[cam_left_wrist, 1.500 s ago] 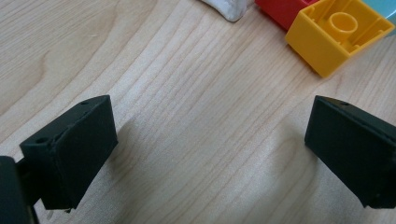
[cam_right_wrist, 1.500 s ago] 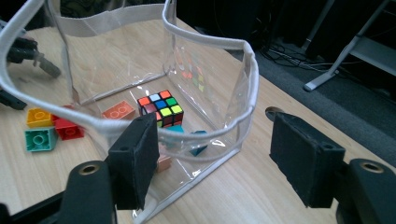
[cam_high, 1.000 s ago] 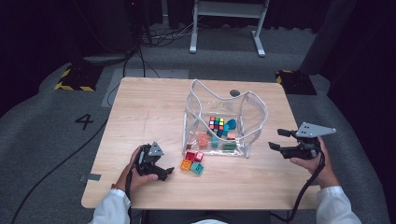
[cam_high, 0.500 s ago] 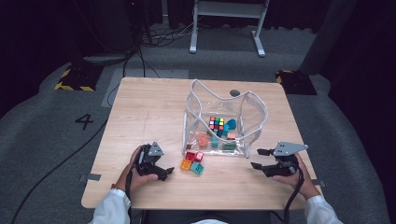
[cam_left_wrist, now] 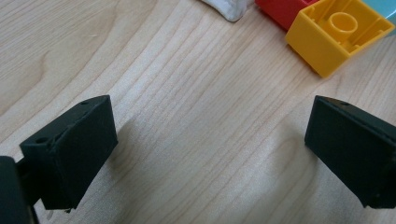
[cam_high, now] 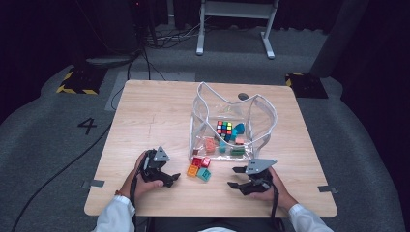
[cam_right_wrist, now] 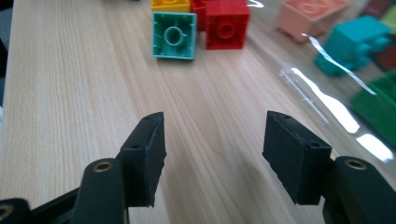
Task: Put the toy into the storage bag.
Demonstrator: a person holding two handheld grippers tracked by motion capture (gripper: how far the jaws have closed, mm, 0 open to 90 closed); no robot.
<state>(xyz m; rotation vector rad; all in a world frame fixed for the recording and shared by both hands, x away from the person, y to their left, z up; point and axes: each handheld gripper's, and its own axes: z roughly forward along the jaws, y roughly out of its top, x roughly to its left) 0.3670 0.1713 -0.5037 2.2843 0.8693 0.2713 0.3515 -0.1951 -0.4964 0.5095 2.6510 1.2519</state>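
Below, your left gripper (cam_high: 170, 179) and right gripper (cam_high: 234, 177) rest wide apart-jawed on the counter (cam_high: 154, 111), holding nothing. Between them lie the yellow brick (cam_high: 193, 170), teal brick (cam_high: 203, 174) and red brick (cam_high: 198, 161), just before the clear bag (cam_high: 232, 123).

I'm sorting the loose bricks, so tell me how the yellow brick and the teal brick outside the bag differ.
The yellow brick is yellow; the teal brick is blue-green. In the high view the yellow brick lies nearer the left tool, the teal brick nearer the right tool. The yellow brick touches the red brick; whether the teal one does is unclear. Both lie hollow side up on the table, unheld.
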